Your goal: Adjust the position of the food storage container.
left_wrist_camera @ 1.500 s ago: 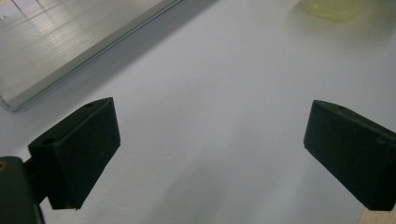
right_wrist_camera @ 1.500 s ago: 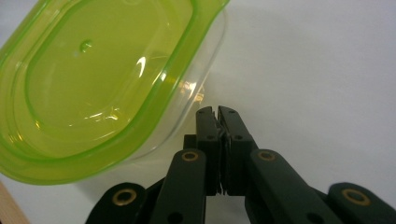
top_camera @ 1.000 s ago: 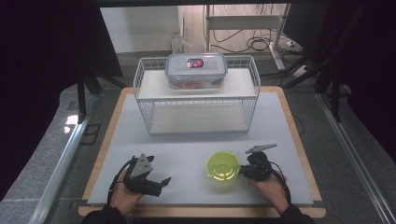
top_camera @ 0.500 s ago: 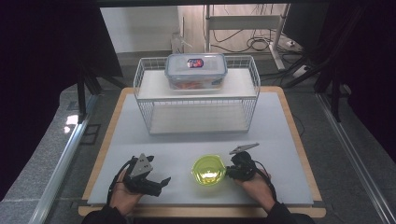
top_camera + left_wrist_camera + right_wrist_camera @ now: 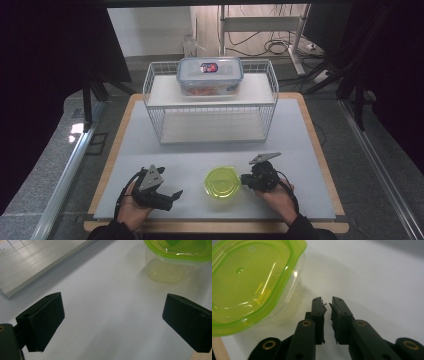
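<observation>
Black jaws of the right gripper (image 5: 243, 180) point toward the green-lidded container (image 5: 222, 182) at the near edge of the white table (image 5: 200, 155), the person's right hand (image 5: 276, 196) gripping the tool low over the surface. In the right gripper view those jaws stand a narrow slit apart with nothing between them, their tips just clear of the container's wall; they have just been opening. The left gripper (image 5: 172, 196) rests in the left hand (image 5: 132, 207) near the front edge, its jaws spread wide and empty, aimed across the table at the container.

The container is a clear plastic tub with a translucent lime-green lid snapped on, sitting upright between the two grippers.

Compared with a second ago, it has moved leftward toward the table's middle, and the right gripper has followed. The left hand has kept its place. On the wire rack (image 5: 210, 107) behind, a blue-rimmed lidded box (image 5: 210, 75) sits unchanged.
</observation>
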`<state>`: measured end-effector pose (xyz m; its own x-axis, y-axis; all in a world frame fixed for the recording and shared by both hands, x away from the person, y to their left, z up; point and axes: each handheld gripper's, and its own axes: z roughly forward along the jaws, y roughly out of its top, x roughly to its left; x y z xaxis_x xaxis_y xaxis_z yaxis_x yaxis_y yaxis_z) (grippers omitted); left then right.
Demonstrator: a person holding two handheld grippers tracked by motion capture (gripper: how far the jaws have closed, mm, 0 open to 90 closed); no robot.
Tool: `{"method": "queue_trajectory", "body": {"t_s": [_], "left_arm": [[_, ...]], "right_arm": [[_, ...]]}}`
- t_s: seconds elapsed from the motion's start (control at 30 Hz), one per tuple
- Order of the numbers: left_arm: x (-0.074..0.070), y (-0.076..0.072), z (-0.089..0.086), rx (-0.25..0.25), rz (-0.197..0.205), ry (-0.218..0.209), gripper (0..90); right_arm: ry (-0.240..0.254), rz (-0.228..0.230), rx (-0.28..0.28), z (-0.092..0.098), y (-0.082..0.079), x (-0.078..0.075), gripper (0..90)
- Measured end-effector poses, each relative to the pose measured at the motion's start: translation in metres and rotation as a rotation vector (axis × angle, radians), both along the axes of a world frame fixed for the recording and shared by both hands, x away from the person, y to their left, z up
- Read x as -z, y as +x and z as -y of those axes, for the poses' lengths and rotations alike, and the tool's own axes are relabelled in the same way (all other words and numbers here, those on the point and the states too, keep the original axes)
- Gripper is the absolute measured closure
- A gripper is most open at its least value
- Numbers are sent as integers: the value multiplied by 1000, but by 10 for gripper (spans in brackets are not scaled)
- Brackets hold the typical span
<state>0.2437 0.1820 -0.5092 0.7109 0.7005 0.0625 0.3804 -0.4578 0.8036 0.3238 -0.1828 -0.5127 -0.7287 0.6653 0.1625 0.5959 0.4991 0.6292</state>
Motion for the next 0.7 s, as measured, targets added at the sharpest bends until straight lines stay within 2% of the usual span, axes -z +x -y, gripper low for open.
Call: {"method": "queue_trajectory", "body": {"t_s": [0.2,0.37,0.7], "left_arm": [[1,0,1,4,-7,9,41],[3,-4,0,4,-15,21,42],[5,-6,-2,3,-25,17,43]], "right_arm": [[2,72,20,12,-2,-8,689],[16,121,15,19,-5,-15,628],[-13,194,6,26,-14,-21,428]]}}
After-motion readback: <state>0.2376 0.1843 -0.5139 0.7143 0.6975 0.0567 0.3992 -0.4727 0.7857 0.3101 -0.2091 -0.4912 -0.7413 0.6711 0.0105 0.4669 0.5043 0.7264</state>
